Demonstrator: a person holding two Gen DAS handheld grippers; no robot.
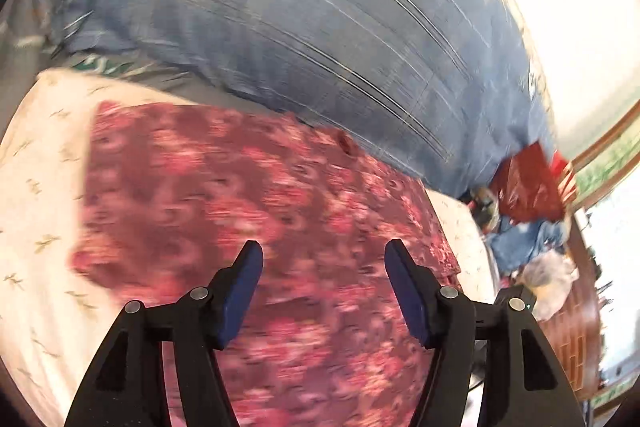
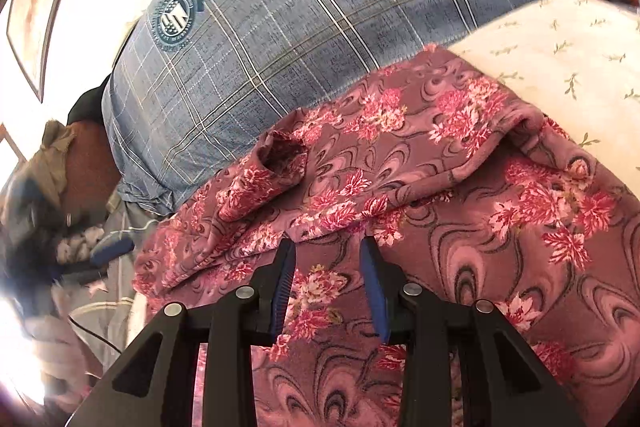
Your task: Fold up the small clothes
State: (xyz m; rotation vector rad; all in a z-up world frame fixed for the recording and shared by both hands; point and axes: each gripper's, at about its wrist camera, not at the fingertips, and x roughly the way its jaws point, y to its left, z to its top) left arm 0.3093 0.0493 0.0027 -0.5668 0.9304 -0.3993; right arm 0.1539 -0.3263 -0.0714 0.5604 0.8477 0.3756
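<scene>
A maroon garment with pink flowers (image 1: 248, 195) lies spread on a white sheet with small leaf prints (image 1: 44, 163). The left wrist view is motion-blurred. My left gripper (image 1: 324, 259) is open and empty, hovering over the garment's near part. In the right wrist view the same garment (image 2: 460, 187) has a folded-over layer and a short sleeve (image 2: 280, 155) on top. My right gripper (image 2: 328, 247) is open, its blue-padded fingertips (image 2: 370, 251) right at the folded edge, holding nothing.
A person in a blue plaid shirt (image 2: 304, 11) stands close behind the garment. A red bag (image 1: 532, 183), blue cloth and a white plastic bag (image 1: 548, 279) lie at the right. White sheet (image 2: 568, 43) shows at upper right. A cable and clutter (image 2: 80, 267) sit at left.
</scene>
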